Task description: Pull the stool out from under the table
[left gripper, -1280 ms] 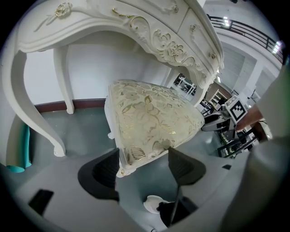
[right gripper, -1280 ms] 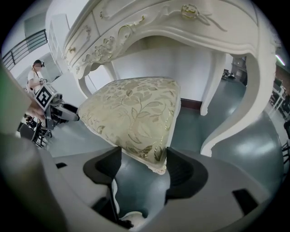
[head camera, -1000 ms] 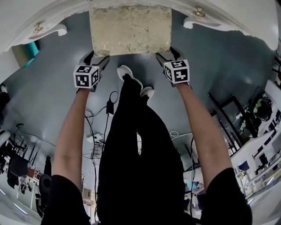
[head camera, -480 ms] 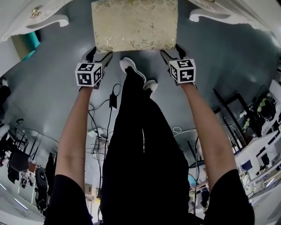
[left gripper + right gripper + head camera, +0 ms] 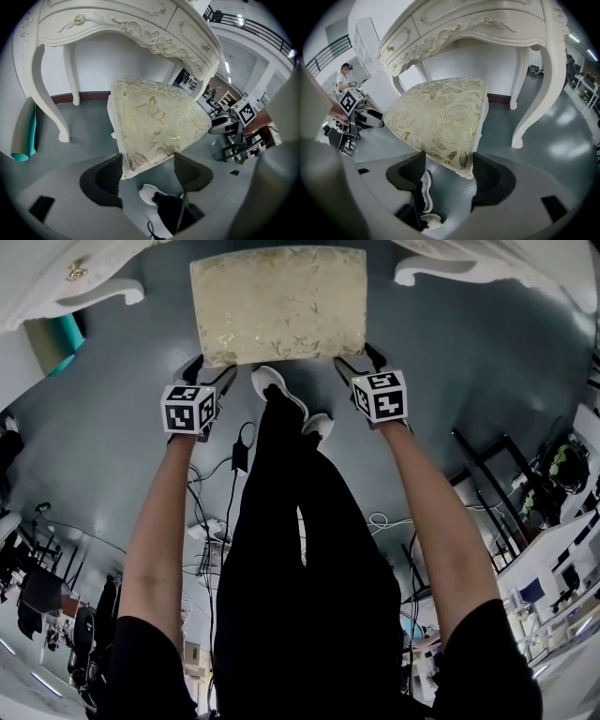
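Two grippers (image 5: 210, 368) (image 5: 358, 359) on stool (image 5: 278, 304) corners

stool (image 5: 277, 304) legs: hidden under seat | table (image 5: 103, 292): cut by top edge

Lab hall: floor cables (image 5: 199, 486), equipment stands (image 5: 483, 479).

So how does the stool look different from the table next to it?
The stool is topped with pale gold floral fabric; the table is white carved wood with small gold knobs. The stool sits low, while the table stands taller on curved legs. The left gripper and the right gripper each clamp a near corner of the stool; nothing holds the table. Both look pale and ornate.
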